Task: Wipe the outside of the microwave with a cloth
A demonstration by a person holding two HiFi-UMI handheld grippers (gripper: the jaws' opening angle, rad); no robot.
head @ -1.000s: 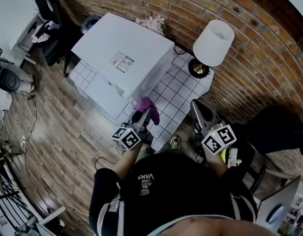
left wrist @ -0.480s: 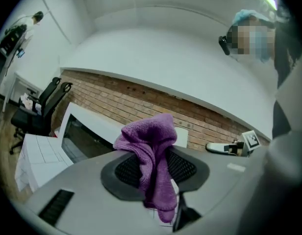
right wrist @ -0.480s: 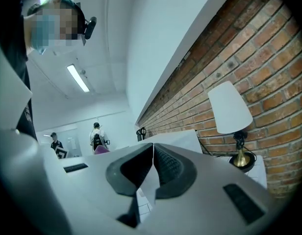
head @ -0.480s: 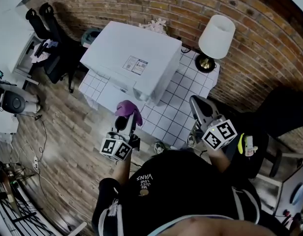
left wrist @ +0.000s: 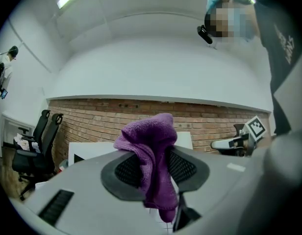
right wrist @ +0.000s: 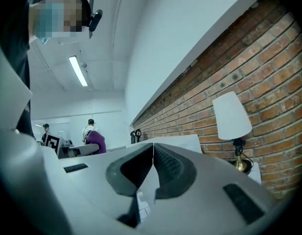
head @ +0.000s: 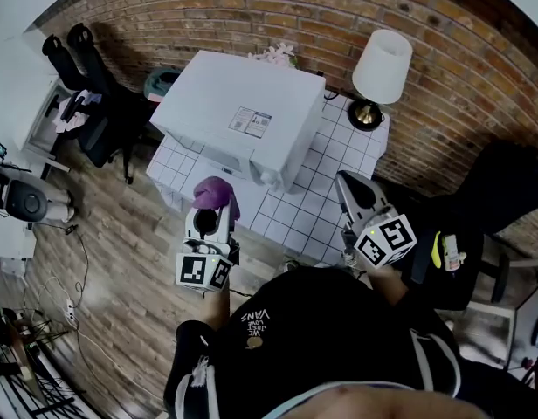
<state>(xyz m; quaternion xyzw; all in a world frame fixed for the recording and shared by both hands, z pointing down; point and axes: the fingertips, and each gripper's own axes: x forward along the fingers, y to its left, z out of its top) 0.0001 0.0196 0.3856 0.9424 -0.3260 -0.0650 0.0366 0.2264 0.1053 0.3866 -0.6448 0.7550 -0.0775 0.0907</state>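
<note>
The white-tiled table (head: 326, 195) stands against the brick wall. The white microwave (head: 243, 120) fills its left half, reaching the front-left edge. A lamp (head: 382, 64) stands at the table's far right corner.

The left gripper (head: 209, 212) is held just off the table's front edge, ahead of the microwave's front face. Its jaws are clamped on a purple cloth (head: 213, 190), which bunches above the pads and hangs down between them. The right gripper (head: 345, 183) hovers over the table's near right edge, jaws pressed together with nothing in them.

The step in hand seems to be bringing the cloth up to the microwave. The head view does not settle whether the cloth touches the casing, though the left gripper view suggests a gap. The next move calls for pressing the bunched cloth against a face and sweeping it across. The grip must be firm so the cloth does not slip out.
</note>
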